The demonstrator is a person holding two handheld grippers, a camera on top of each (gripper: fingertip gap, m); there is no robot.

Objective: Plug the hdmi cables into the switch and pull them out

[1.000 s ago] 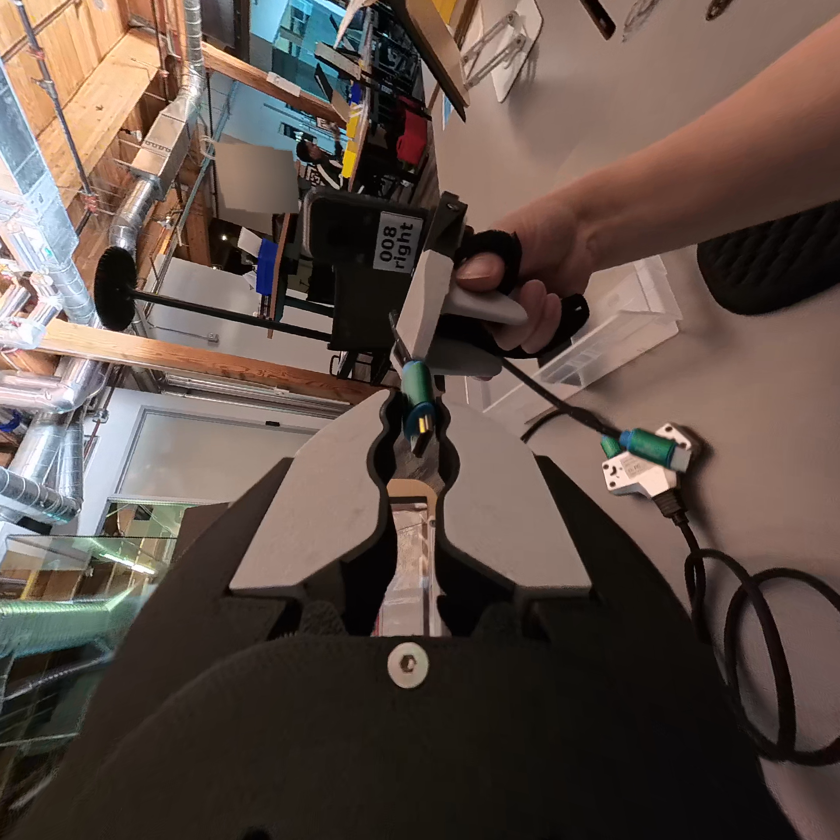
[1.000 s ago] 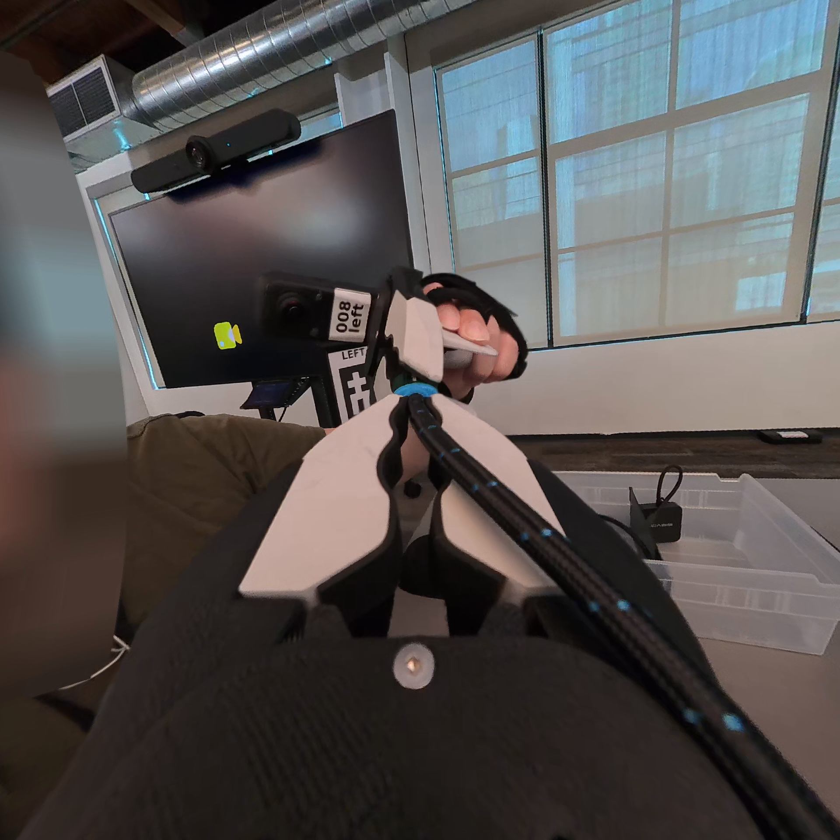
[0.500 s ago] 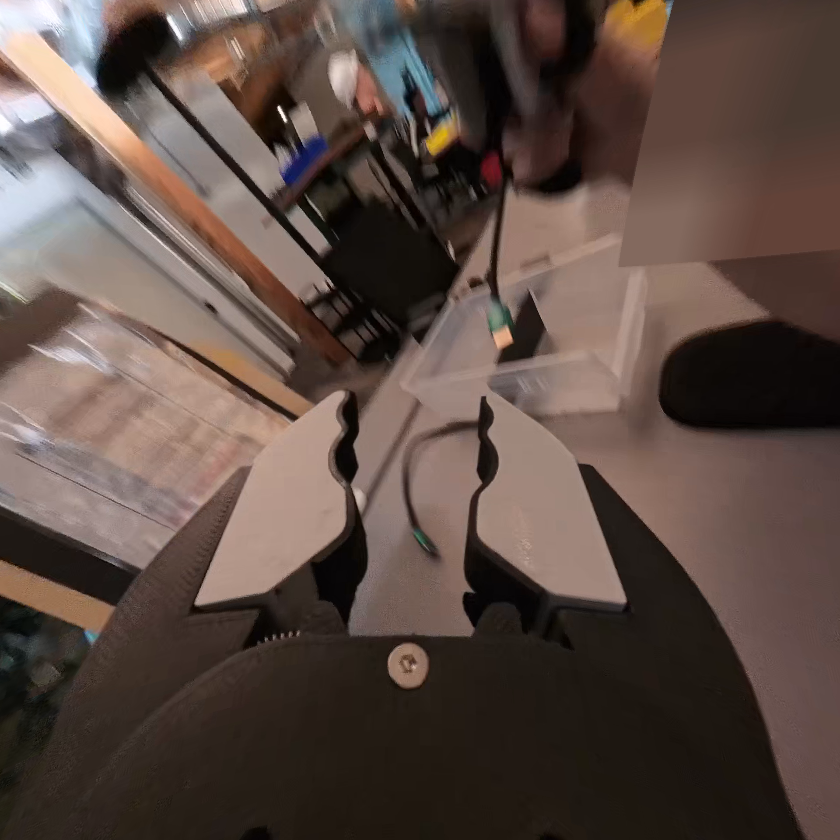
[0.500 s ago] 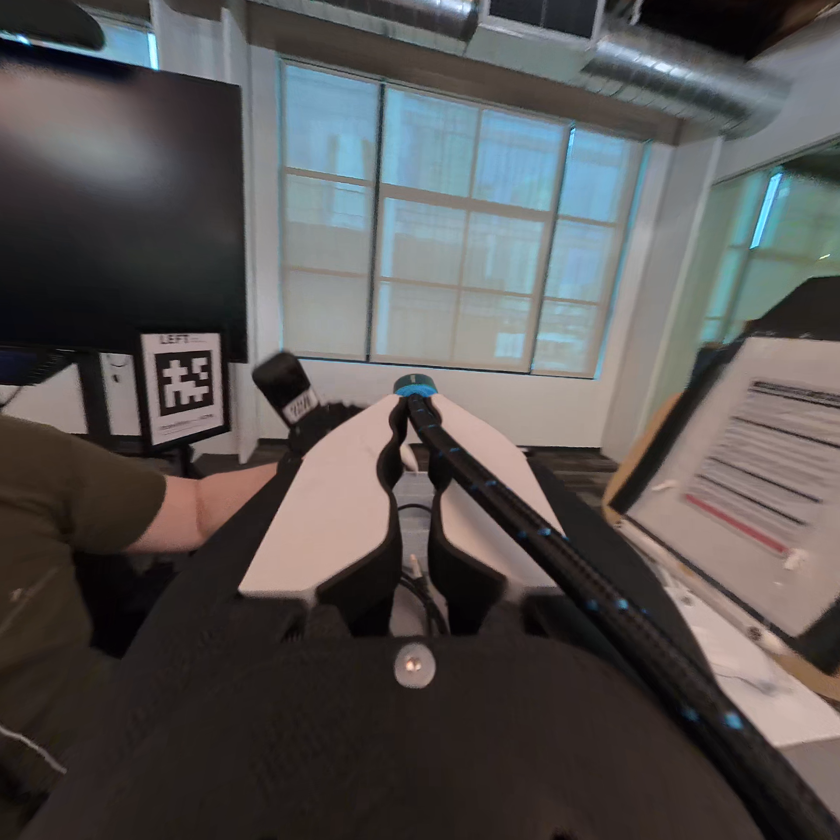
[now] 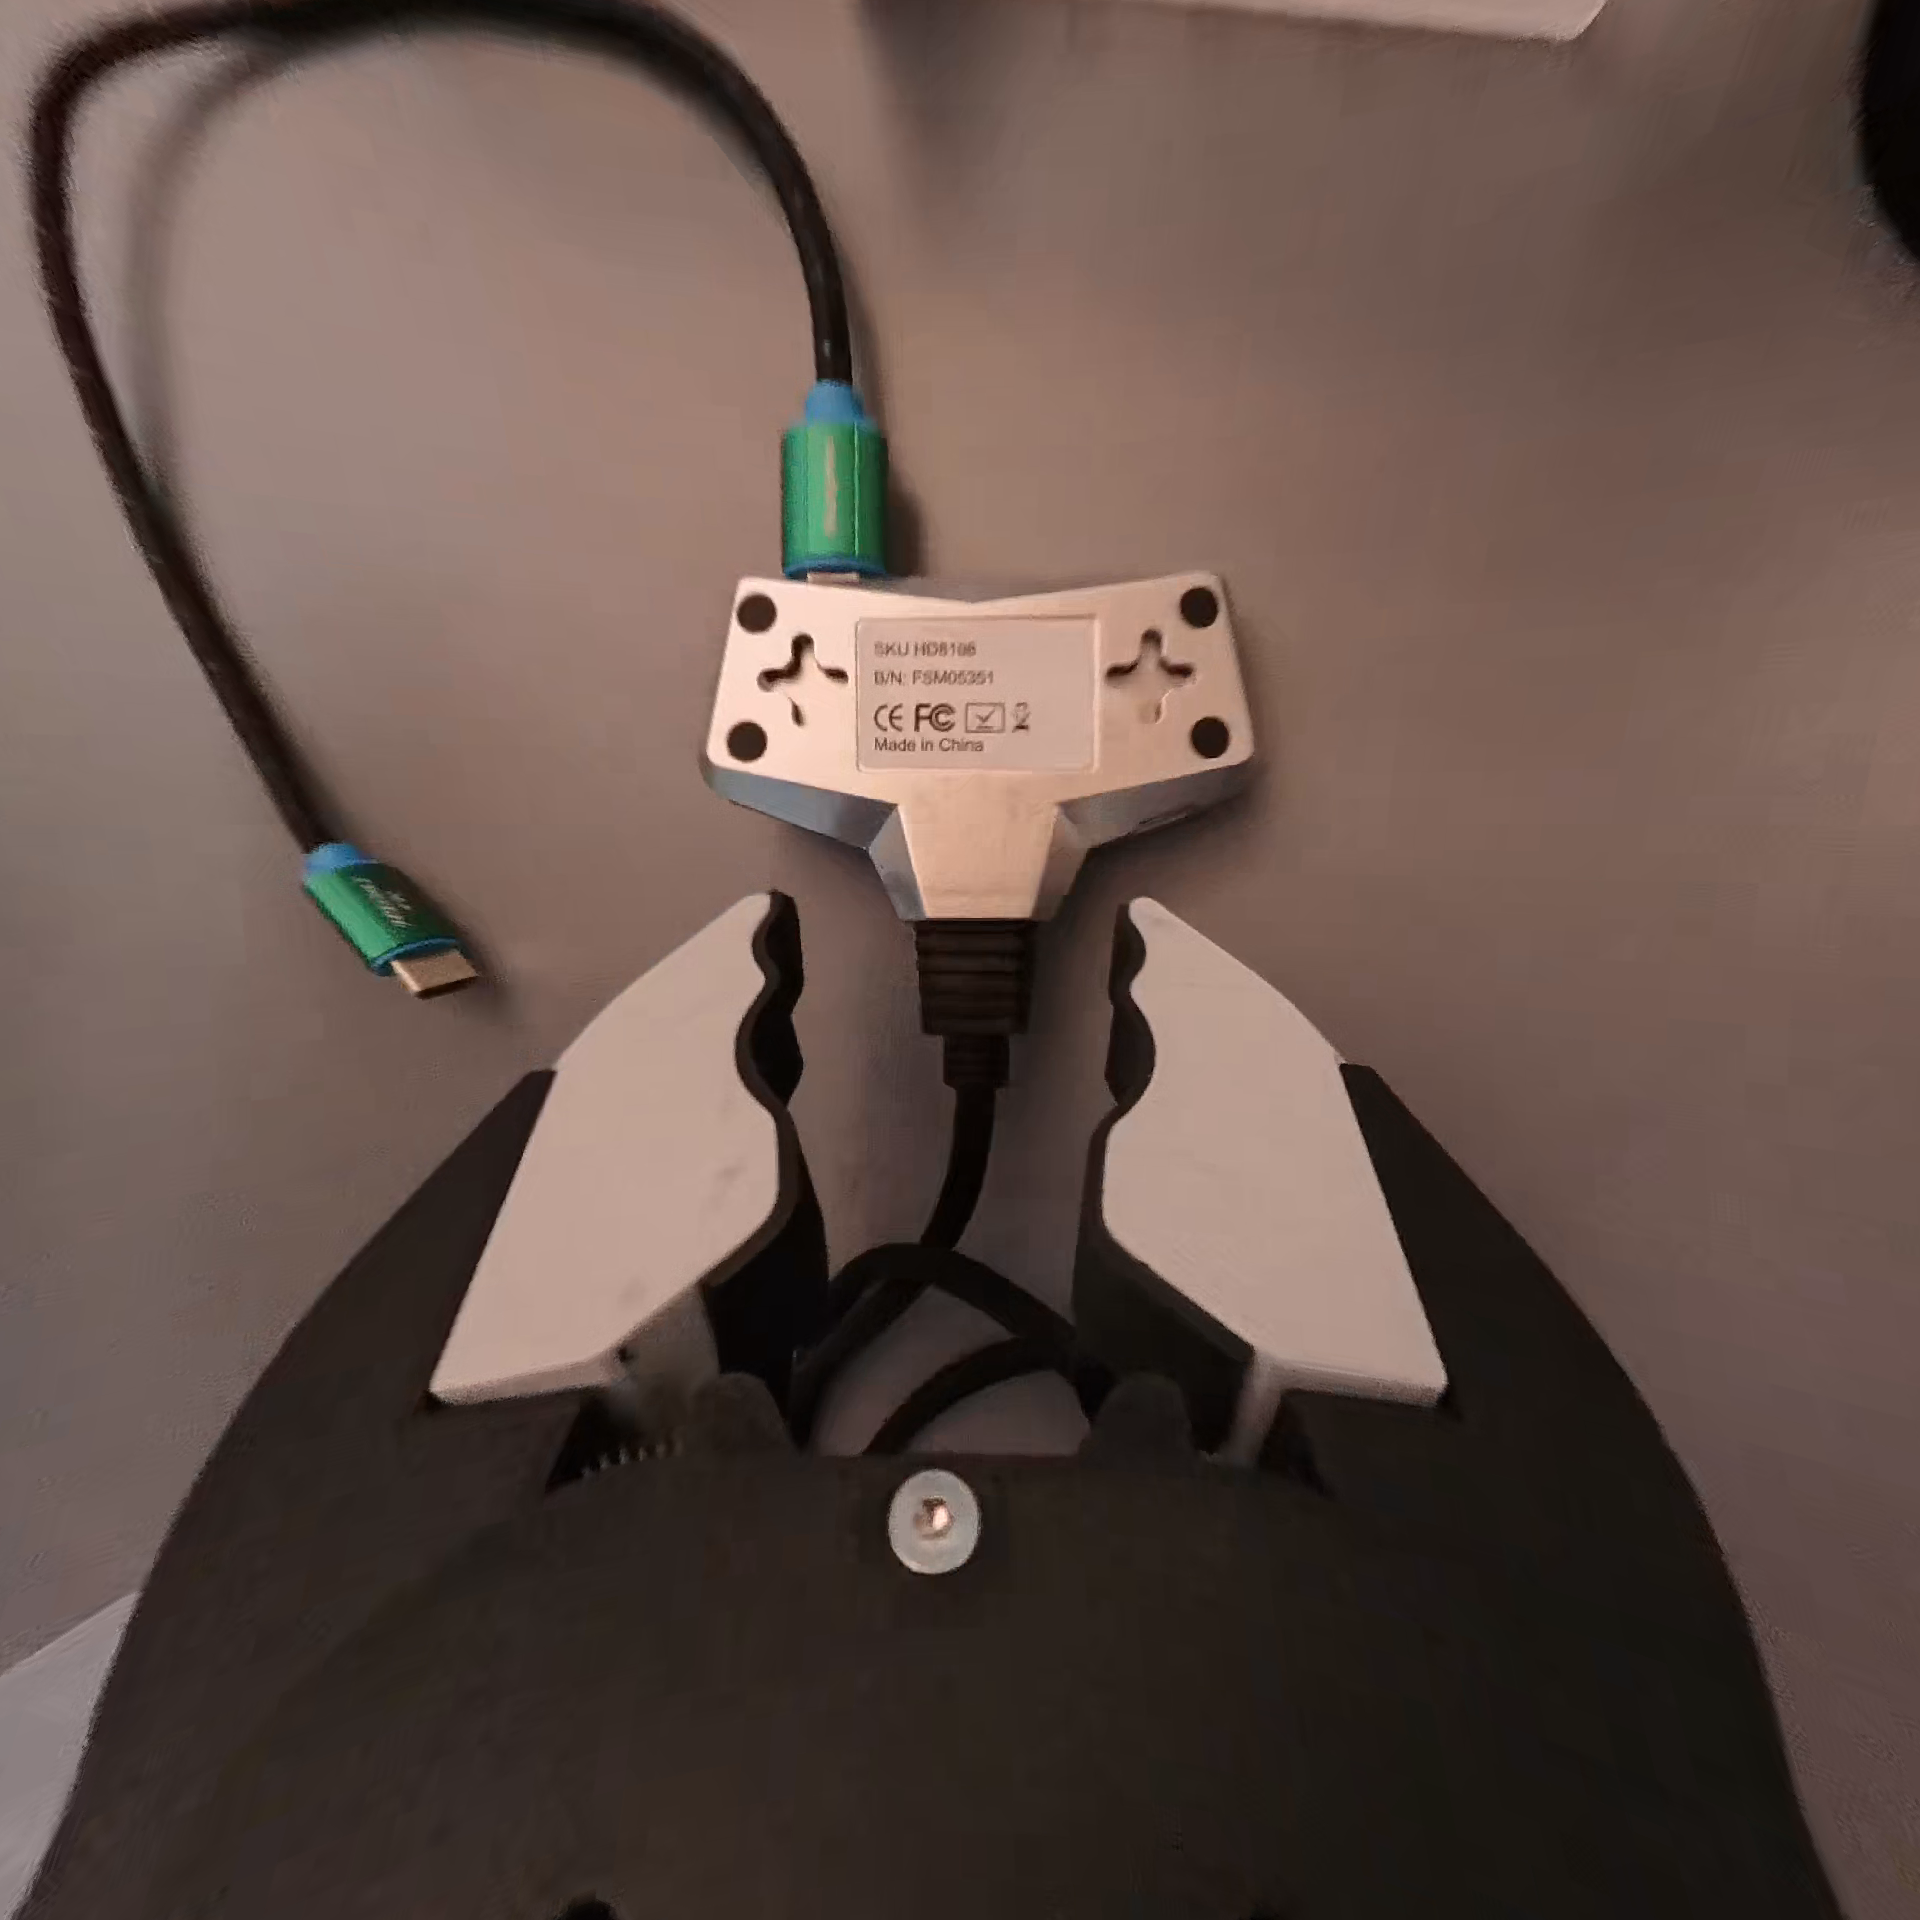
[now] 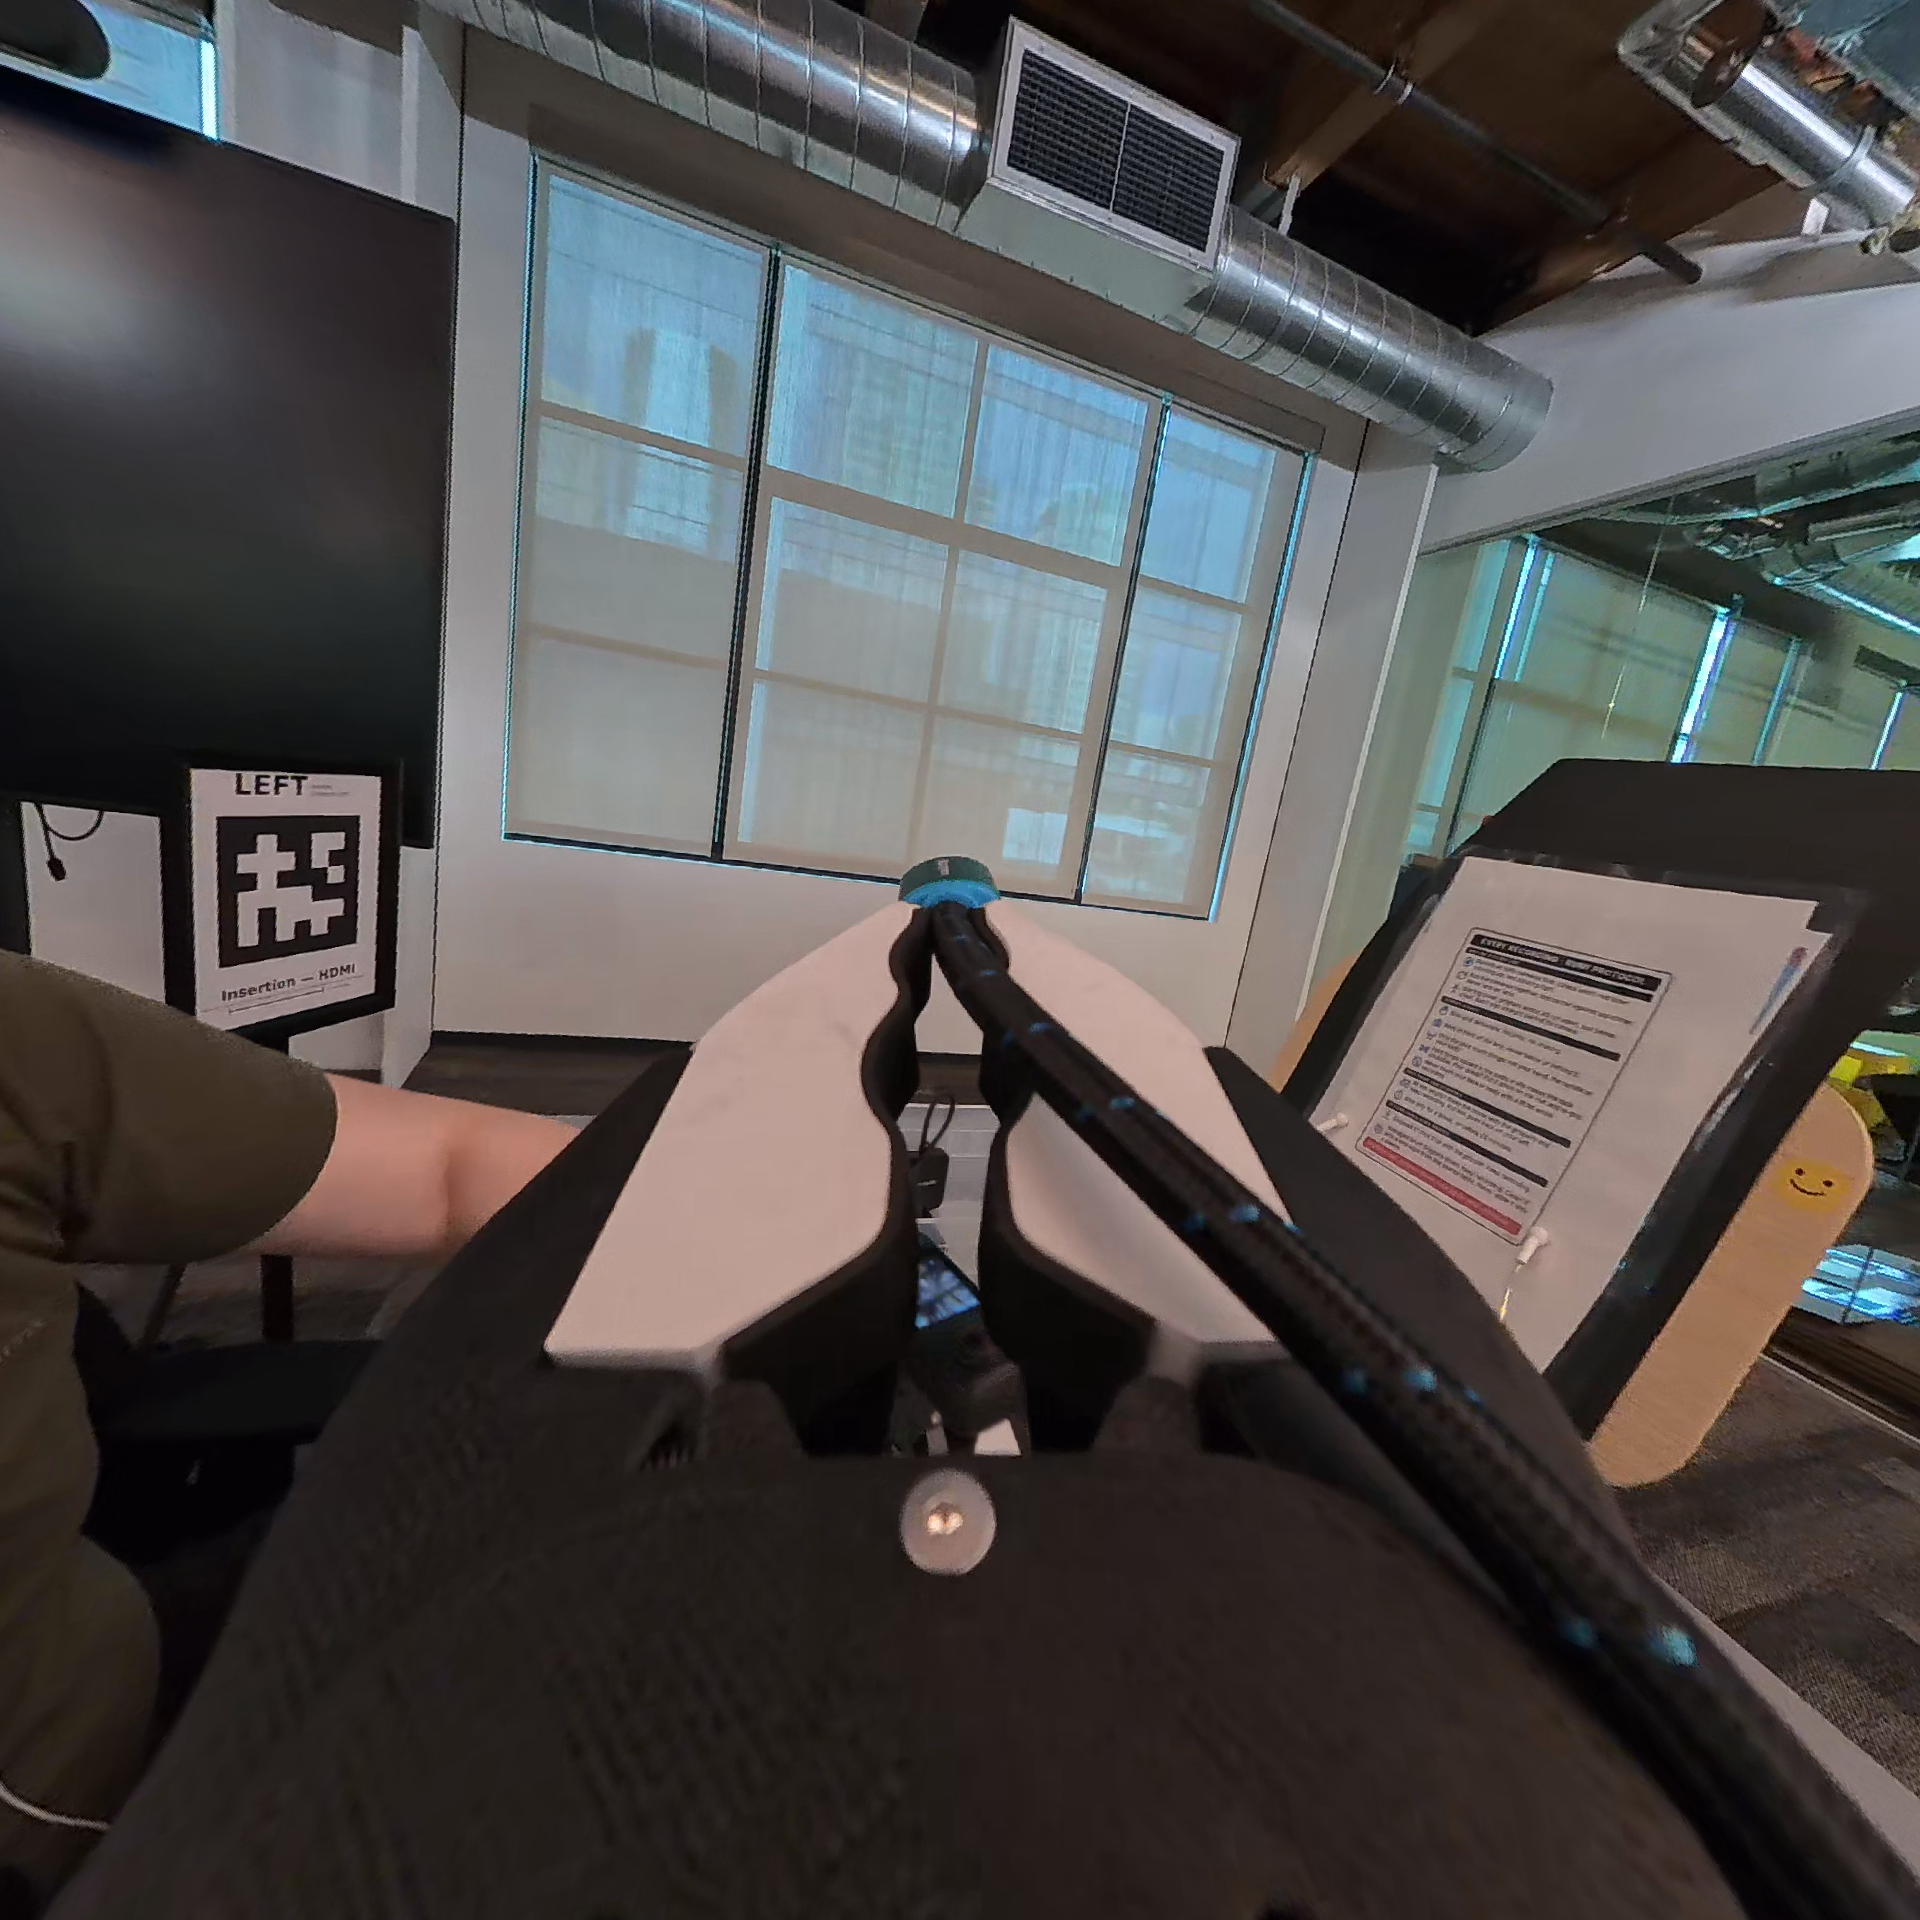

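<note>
In the left wrist view a silver HDMI switch (image 5: 977,717) lies label side up on the grey table. A green HDMI plug (image 5: 831,488) sits in its upper left port. The same black braided cable loops round to a loose green plug (image 5: 390,920) lying at the left. My left gripper (image 5: 956,935) is open and empty, its fingertips either side of the switch's own black cable (image 5: 971,1023), just below the switch body. In the right wrist view my right gripper (image 6: 948,914) is shut on a second black braided HDMI cable (image 6: 1195,1174), right behind its blue-green plug (image 6: 945,881), held up in the air.
A dark object edge (image 5: 1896,135) shows at the top right of the table. In the right wrist view a black stand with a printed sheet (image 6: 1538,1039) stands at the right, a marker sign (image 6: 286,894) and a dark screen (image 6: 208,499) at the left, a person's arm (image 6: 416,1174) low left.
My left gripper opened, let go of what it held, and swung down over the switch on the table. My right gripper, still shut on its cable, turned right toward the windows.
</note>
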